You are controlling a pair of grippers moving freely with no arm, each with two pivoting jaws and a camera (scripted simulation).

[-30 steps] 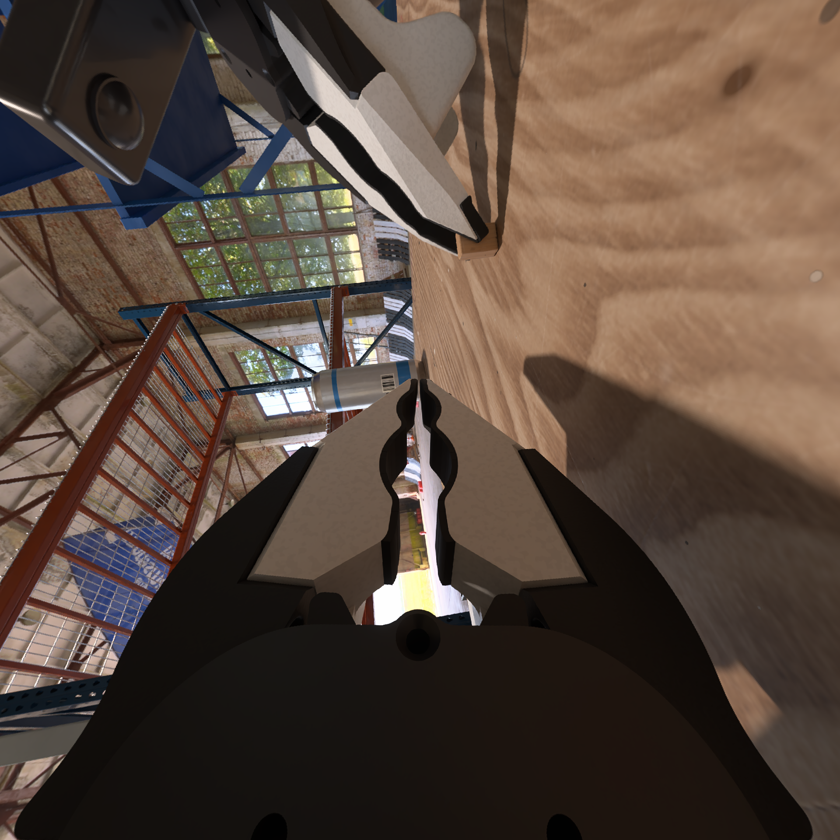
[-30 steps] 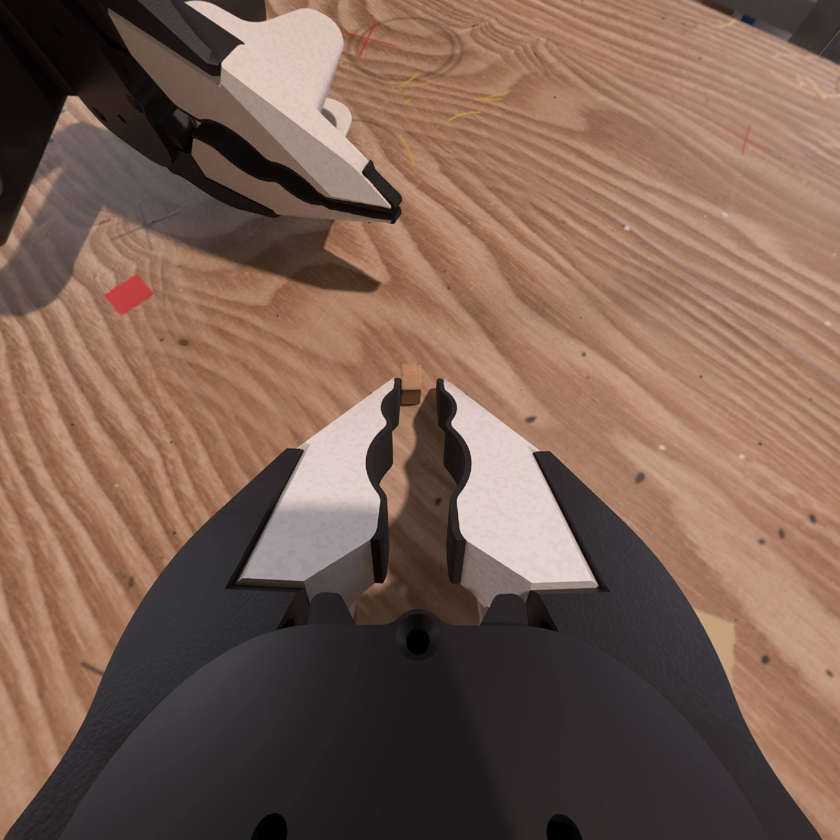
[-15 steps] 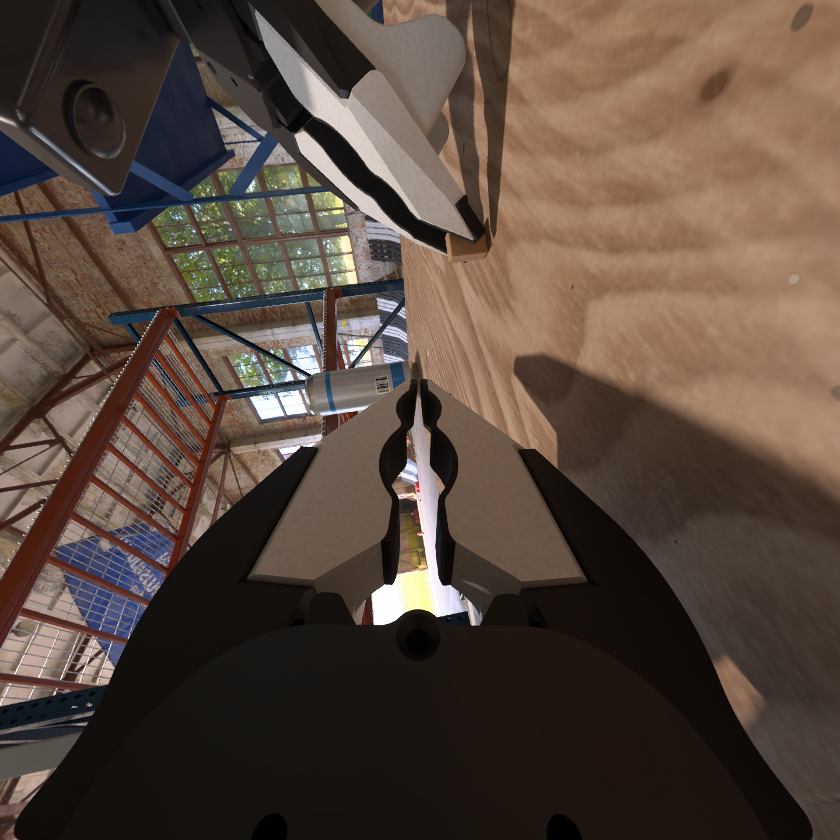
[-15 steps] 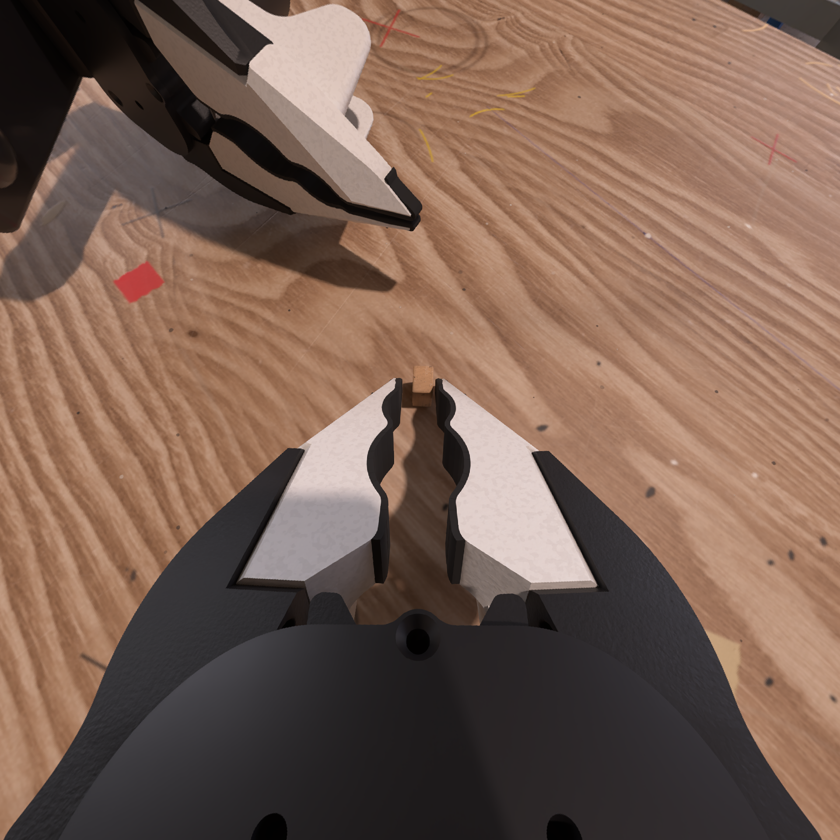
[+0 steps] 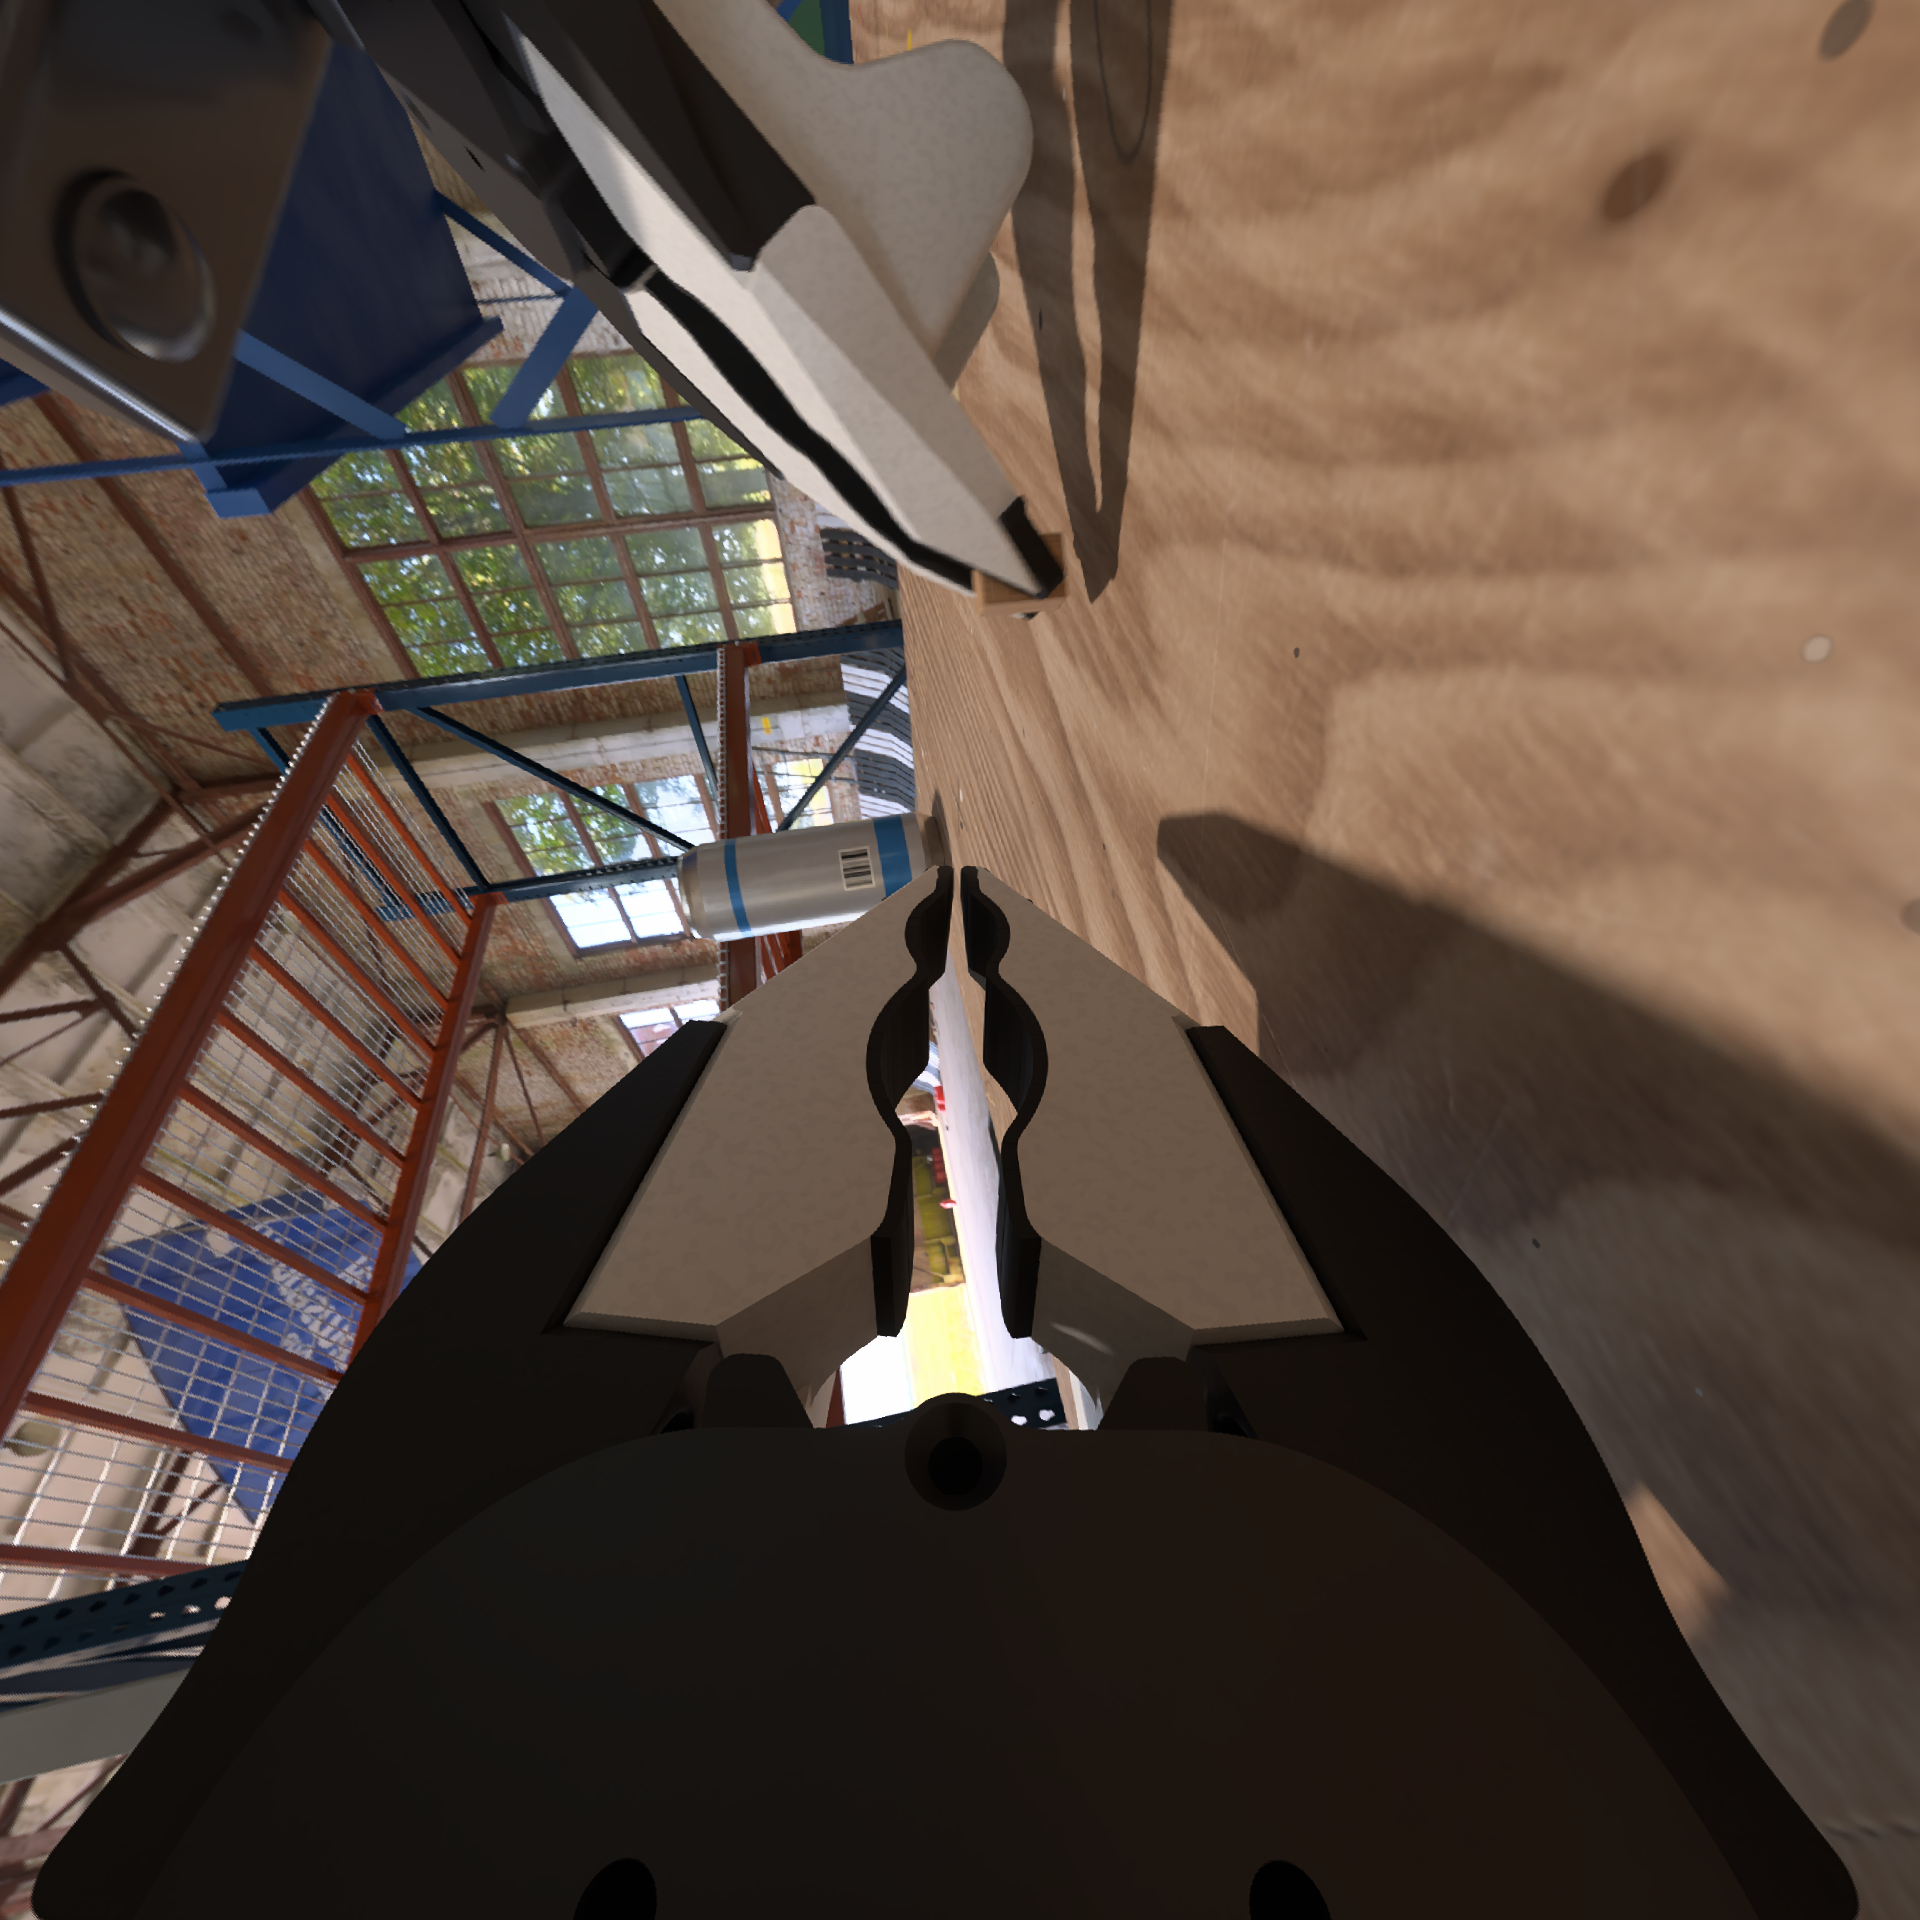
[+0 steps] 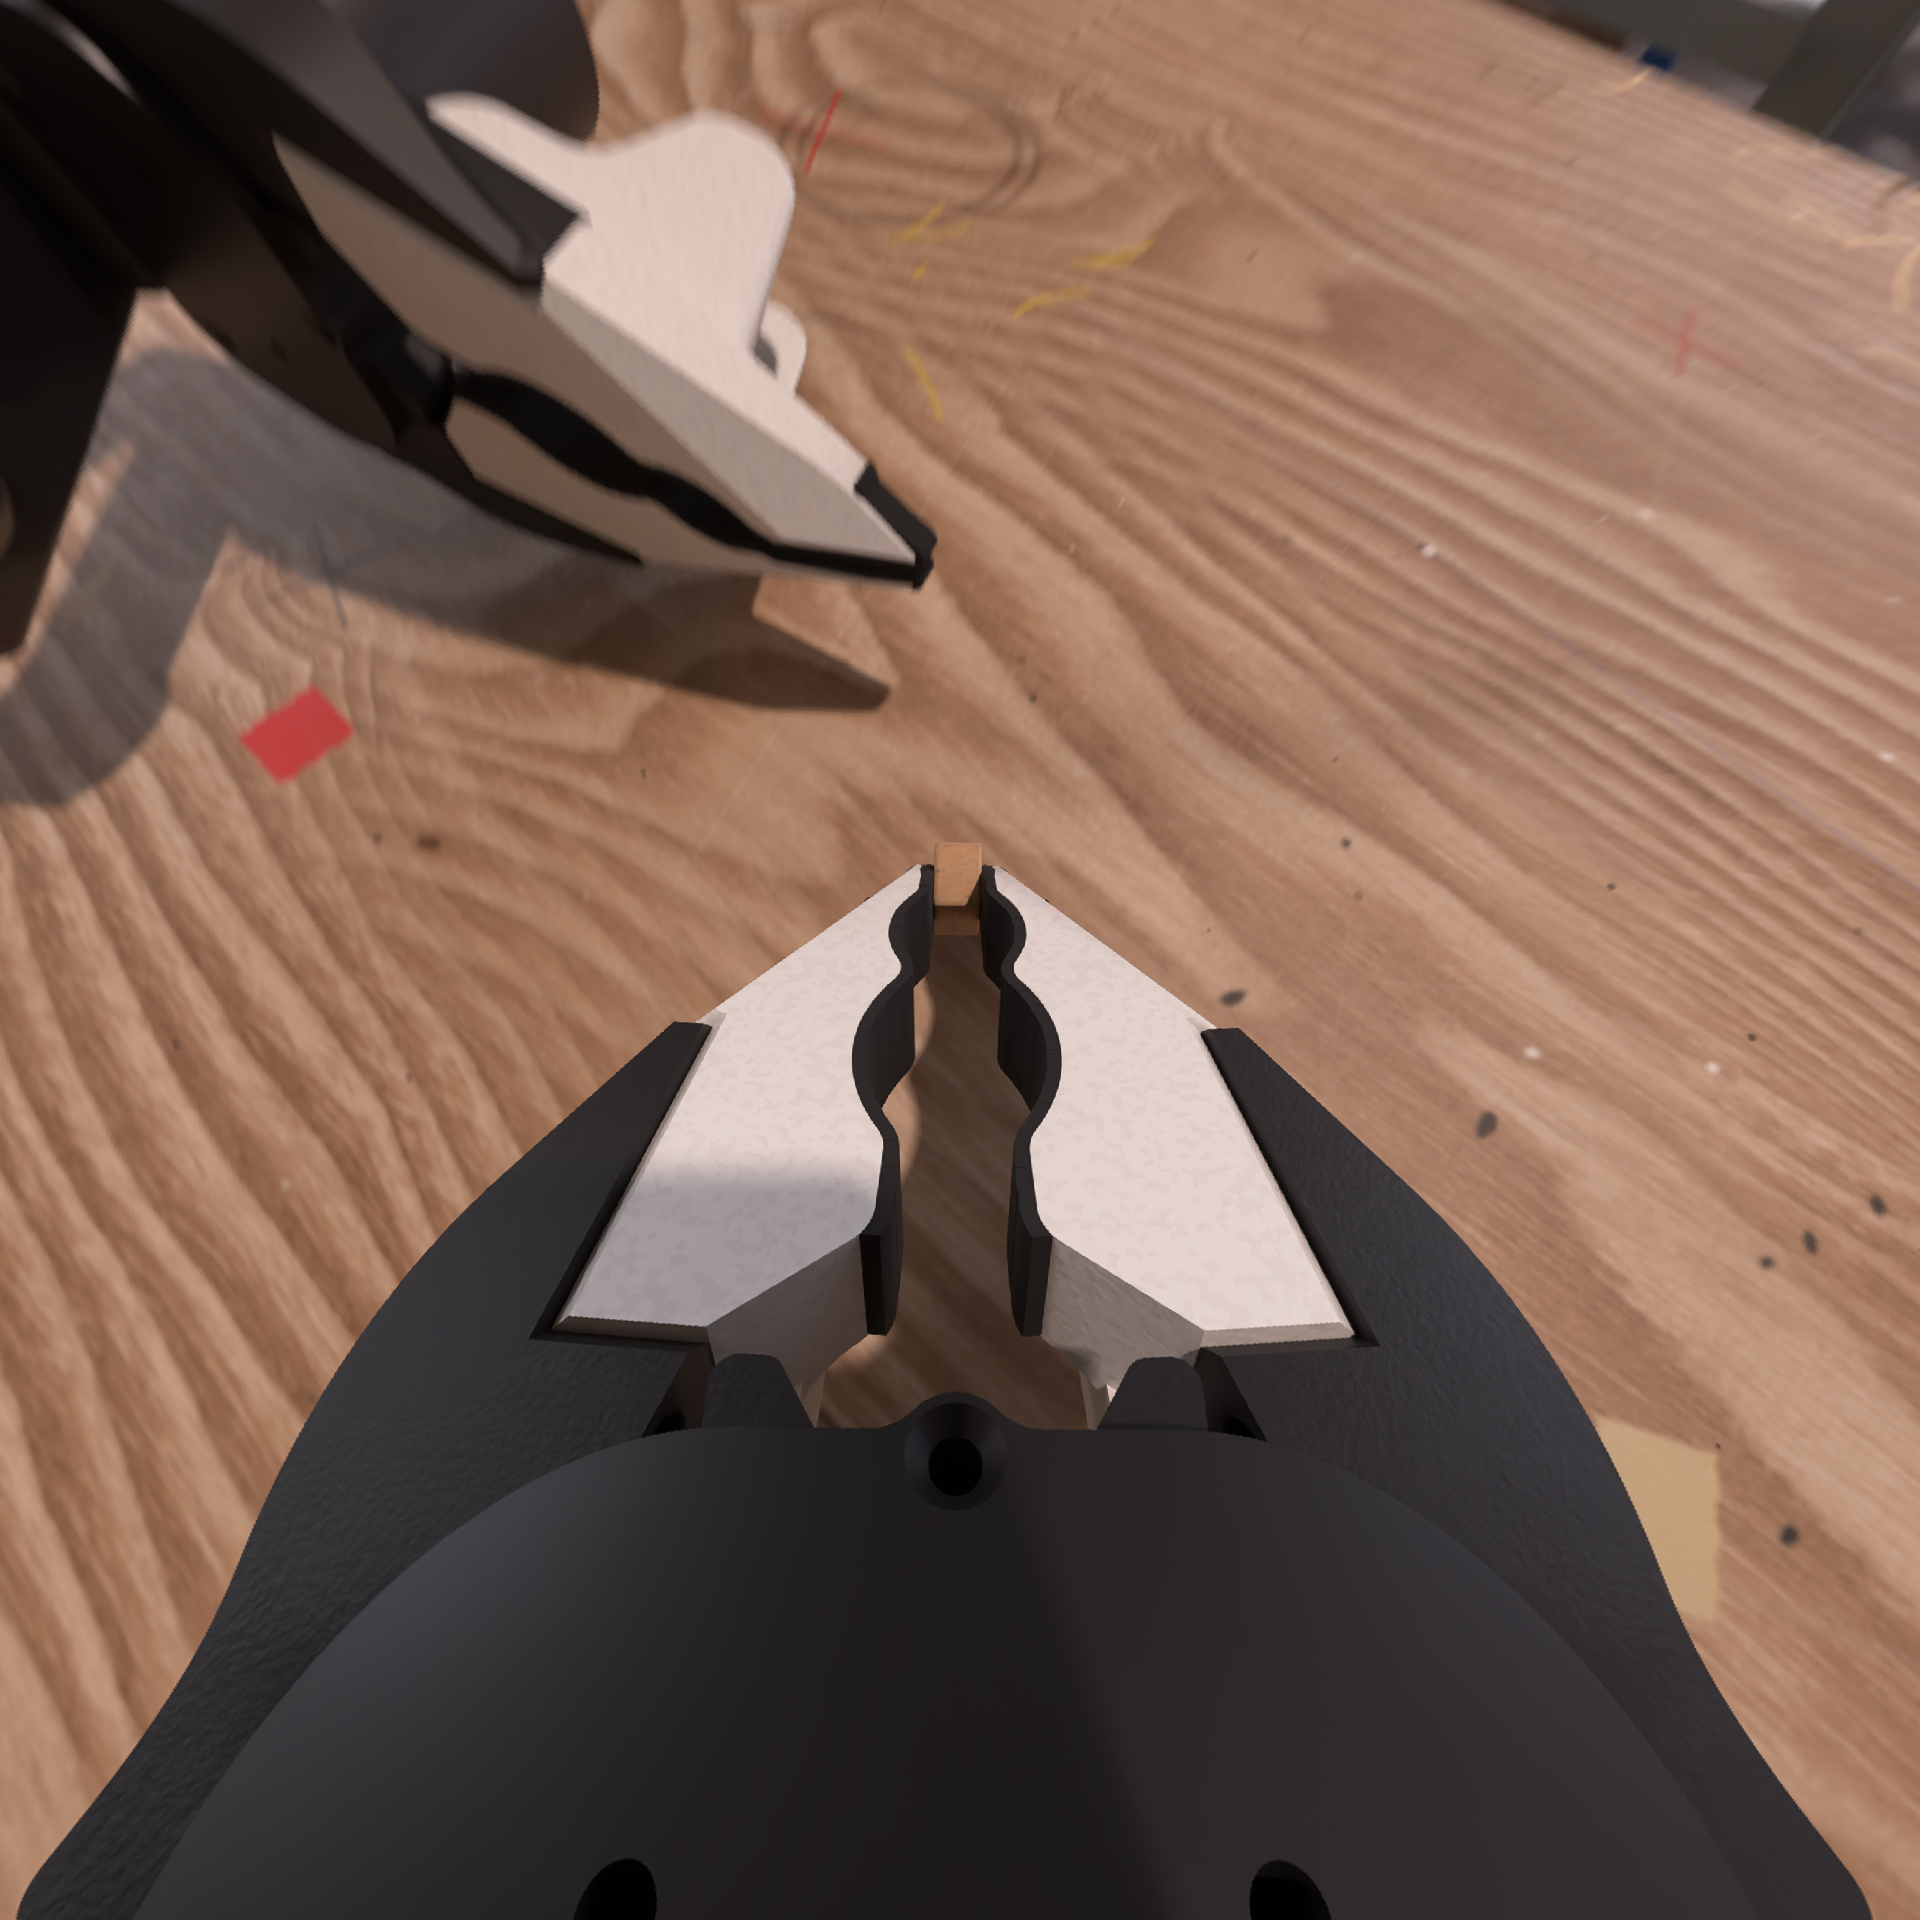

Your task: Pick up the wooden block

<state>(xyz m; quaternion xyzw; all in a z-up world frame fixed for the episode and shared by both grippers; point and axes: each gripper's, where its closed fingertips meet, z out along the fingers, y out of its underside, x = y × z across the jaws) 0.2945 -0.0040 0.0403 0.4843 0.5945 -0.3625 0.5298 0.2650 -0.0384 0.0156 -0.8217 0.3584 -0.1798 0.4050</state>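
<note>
Wooden block (image 6: 957, 881) pinched btwn right gripper (image 6: 956, 883) tips, left gripper (image 5: 956, 878) closed

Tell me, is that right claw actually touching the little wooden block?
Touching. In the right wrist view the right claw has both fingertips pressed against the sides of the wooden block, with no gap visible on either side.

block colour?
Light tan wood. The wooden block shows best in the right wrist view, pinched in the right tool.
</note>
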